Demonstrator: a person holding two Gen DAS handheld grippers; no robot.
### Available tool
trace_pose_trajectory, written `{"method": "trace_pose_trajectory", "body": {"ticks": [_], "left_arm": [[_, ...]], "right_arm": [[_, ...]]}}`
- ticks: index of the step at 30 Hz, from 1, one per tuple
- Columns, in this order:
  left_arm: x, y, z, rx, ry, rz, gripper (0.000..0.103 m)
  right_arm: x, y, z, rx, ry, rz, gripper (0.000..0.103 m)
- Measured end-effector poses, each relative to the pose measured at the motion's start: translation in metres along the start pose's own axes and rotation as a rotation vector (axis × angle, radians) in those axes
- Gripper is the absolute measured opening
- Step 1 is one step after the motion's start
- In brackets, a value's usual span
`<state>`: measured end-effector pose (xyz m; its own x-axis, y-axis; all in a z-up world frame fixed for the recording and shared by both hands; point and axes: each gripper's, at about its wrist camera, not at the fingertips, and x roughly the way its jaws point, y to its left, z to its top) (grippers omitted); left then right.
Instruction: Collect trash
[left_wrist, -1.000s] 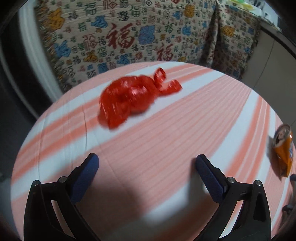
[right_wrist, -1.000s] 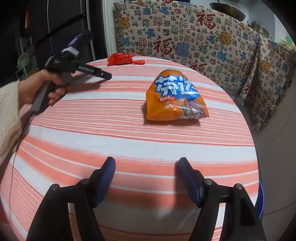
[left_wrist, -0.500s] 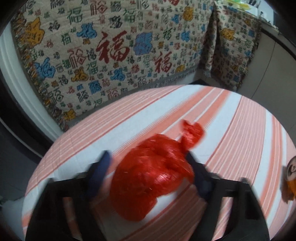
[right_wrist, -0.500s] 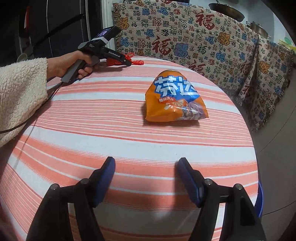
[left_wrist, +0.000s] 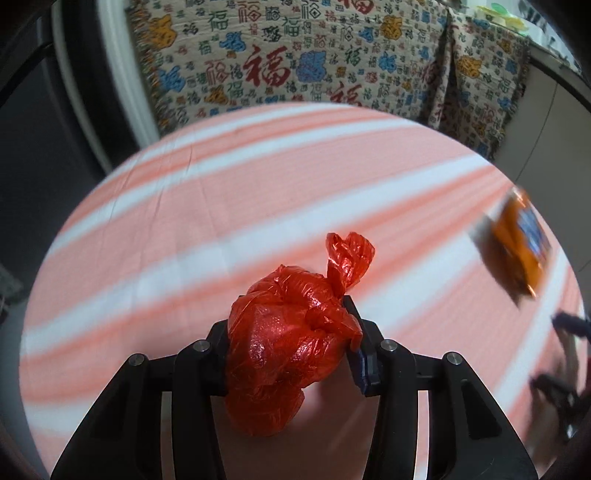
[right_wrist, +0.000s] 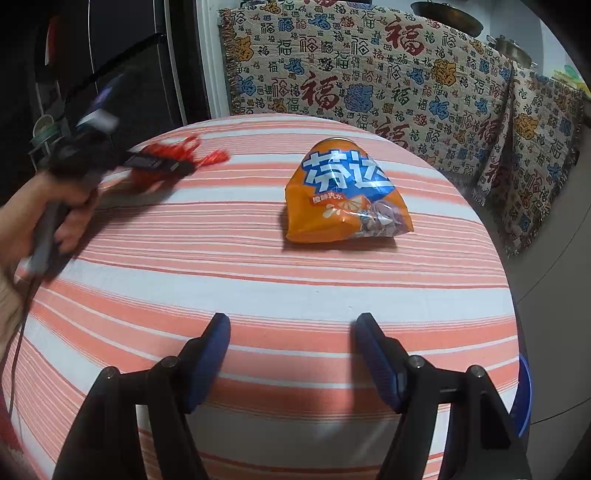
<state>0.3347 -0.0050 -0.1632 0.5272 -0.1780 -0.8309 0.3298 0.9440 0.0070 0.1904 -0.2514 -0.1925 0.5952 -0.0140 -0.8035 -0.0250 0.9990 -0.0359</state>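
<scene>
A crumpled red plastic bag (left_wrist: 284, 350) sits between the jaws of my left gripper (left_wrist: 290, 325), which are closing with the pads pressing its sides. The bag's knotted end sticks up to the right. In the right wrist view the same red bag (right_wrist: 173, 147) and left gripper (right_wrist: 184, 168) show blurred at the table's far left, held by a person's hand (right_wrist: 44, 206). An orange and blue snack bag (right_wrist: 343, 199) lies flat mid-table, also seen as a blurred snack bag (left_wrist: 517, 243) at the right. My right gripper (right_wrist: 293, 332) hovers open near the front edge, holding nothing.
The round table (right_wrist: 258, 280) wears an orange and white striped cloth. Behind it a patterned blanket (right_wrist: 369, 74) covers seating. A dark cabinet (right_wrist: 110, 55) stands at the far left. A blue rim (right_wrist: 524, 395) shows below the table's right edge.
My left gripper went from wide open to the red bag, closed around it and pulled back with it. The right gripper and the snack bag stayed put.
</scene>
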Motion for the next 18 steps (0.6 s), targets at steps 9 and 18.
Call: {"method": "trace_pose_trajectory", "body": {"ticks": [9,18], "left_arm": [[-0.046,-0.063,-0.072,-0.057,-0.043,-0.008,0.079],[-0.048,-0.06,-0.072,-0.049,-0.056,-0.095,0.092]], "right_arm": [[-0.01,-0.032,-0.008,0.142,-0.034,0.117,0.072],[-0.015,-0.07,0.047,0.121,-0.077,0.066,0.082]]}}
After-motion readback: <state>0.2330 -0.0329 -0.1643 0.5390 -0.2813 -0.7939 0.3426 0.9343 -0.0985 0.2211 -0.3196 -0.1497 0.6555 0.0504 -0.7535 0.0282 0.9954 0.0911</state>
